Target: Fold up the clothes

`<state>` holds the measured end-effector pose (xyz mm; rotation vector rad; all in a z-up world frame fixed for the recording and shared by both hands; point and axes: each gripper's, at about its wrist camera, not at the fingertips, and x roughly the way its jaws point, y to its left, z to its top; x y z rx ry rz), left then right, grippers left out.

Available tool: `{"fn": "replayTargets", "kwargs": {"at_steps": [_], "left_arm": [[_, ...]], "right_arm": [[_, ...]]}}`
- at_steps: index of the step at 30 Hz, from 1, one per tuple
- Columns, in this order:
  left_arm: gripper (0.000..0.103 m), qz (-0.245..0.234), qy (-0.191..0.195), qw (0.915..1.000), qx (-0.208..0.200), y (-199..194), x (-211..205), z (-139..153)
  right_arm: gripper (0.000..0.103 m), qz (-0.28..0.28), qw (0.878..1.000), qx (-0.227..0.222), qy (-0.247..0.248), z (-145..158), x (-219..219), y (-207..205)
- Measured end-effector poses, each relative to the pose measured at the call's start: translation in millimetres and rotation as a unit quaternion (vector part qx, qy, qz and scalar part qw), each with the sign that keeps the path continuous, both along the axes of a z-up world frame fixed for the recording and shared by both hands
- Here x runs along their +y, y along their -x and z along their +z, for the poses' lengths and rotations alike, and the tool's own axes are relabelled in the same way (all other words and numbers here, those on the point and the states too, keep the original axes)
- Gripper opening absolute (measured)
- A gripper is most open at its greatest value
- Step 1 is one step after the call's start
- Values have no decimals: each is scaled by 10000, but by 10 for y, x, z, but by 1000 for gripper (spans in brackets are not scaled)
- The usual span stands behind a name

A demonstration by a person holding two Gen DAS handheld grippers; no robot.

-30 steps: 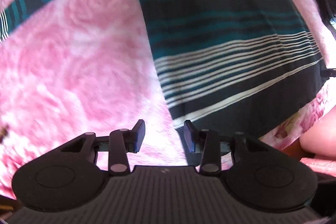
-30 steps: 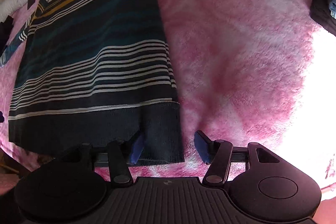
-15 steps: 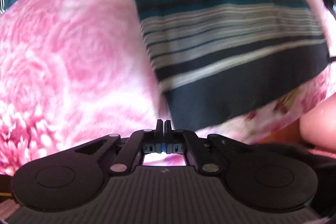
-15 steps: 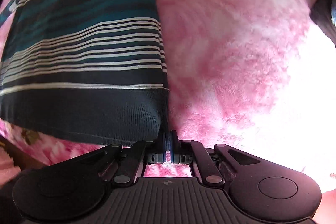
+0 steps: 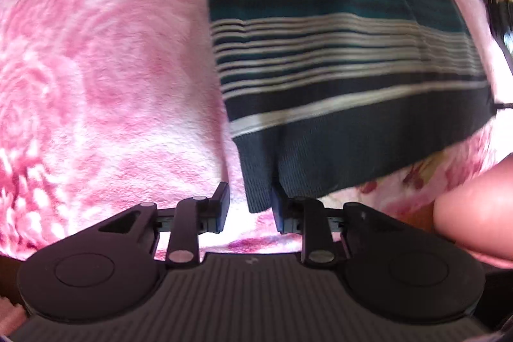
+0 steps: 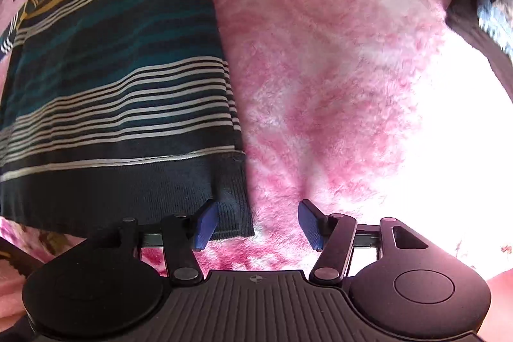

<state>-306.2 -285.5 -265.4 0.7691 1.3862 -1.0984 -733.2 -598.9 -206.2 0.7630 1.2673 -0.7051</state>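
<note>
With hem corners between both tools (apart), sweater (image 5: 336,60) lies.

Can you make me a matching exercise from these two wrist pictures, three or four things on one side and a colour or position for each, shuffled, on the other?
Things:
1. striped sweater
2. fluffy blanket
3. left gripper
4. right gripper

Descriptions:
A. pink and white, under everything
B. fingers apart at the sweater's bottom corner, in the view where the sweater lies to the right
C. dark with teal, white and yellow bands
D. fingers apart at the sweater's other bottom corner, in the view where the sweater lies to the left

Pairs: 1-C, 2-A, 3-B, 4-D
</note>
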Motion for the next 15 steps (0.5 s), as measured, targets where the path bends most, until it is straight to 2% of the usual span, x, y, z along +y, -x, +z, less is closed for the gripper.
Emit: {"fn": "replayTargets", "kwargs": {"at_steps": [4,9,15], "left_arm": [[23,-61,32,10000,-39,17,-67,143],[23,-46,210,9994,-262,-26,-235,446],[25,124,515,9968,-596,-139,-419,919]], "right_arm": [[59,115,9995,-164,241,198,11,-54],[59,-43,9981,-485,365,447,-124,-128],[59,-13,9941,-951,522,633,-143,-729]]}}
